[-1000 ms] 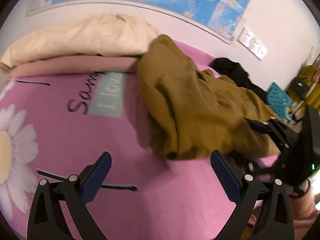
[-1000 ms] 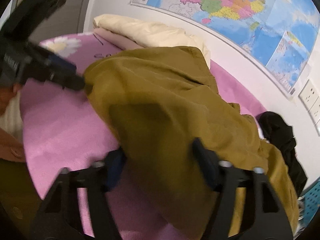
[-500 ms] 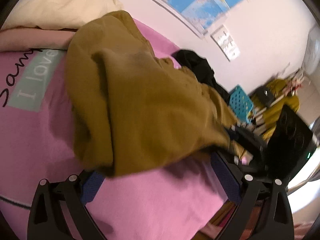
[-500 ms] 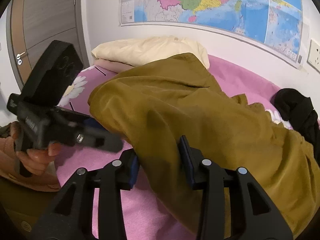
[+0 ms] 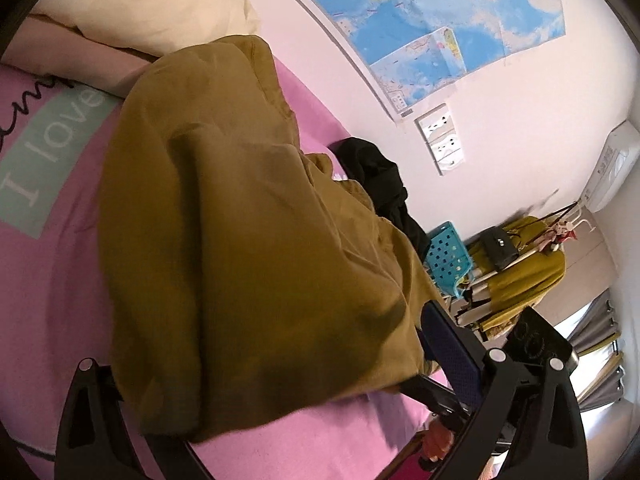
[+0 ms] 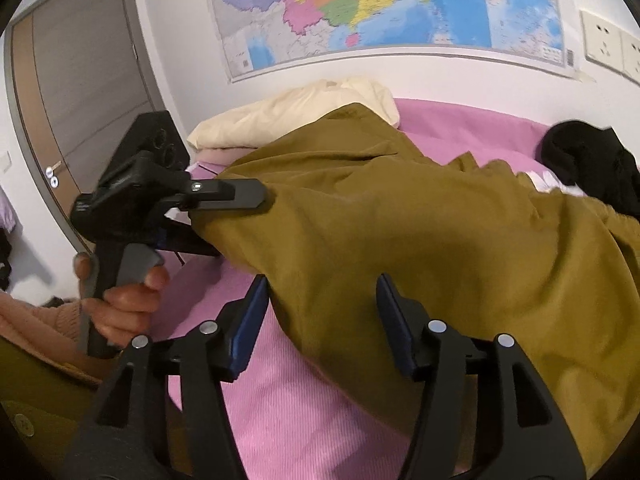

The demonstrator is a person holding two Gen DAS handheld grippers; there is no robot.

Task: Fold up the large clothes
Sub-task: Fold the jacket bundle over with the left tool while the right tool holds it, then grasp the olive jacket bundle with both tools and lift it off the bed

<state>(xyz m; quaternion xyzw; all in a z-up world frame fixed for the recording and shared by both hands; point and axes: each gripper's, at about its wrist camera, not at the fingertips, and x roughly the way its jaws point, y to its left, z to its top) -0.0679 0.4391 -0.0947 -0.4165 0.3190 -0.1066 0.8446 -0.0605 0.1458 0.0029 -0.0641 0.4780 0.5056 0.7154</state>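
1. Nearest in the right wrist view, the right gripper (image 6: 320, 320) is pointing down at the near edge of the bed, and its jaws are opening; the blue pads (image 6: 394, 320) are standing apart with a fold of the mustard garment (image 6: 420, 232) lying between them, the left pad just beside the cloth edge and neither pad clearly pressing on it.
2. In the left wrist view, the left gripper (image 5: 280, 368) is reaching over the same near hem; its right finger is showing with its blue pad (image 5: 452, 348) bare, while its left finger is disappearing under the cloth, so its jaws are standing wide and whether they are pinching anything cannot be told.
3. To the left in the right wrist view, a person's hand (image 6: 120, 296) in a peach sleeve is wrapping the left gripper's handle, with one black finger lying over the garment's left corner.
4. The mustard garment is lying bunched across the pink bedsheet (image 5: 52, 280), running from the near edge back toward the wall.
5. Farther back, a cream pillow (image 6: 300, 116) is sitting at the head of the bed, touching the garment's far end.
6. A black garment (image 6: 588, 164) is lying on the far right of the bed, near the wall.
7. On the wall behind, a coloured map (image 6: 380, 12) is hanging, with white sockets (image 5: 440, 140) beside it.
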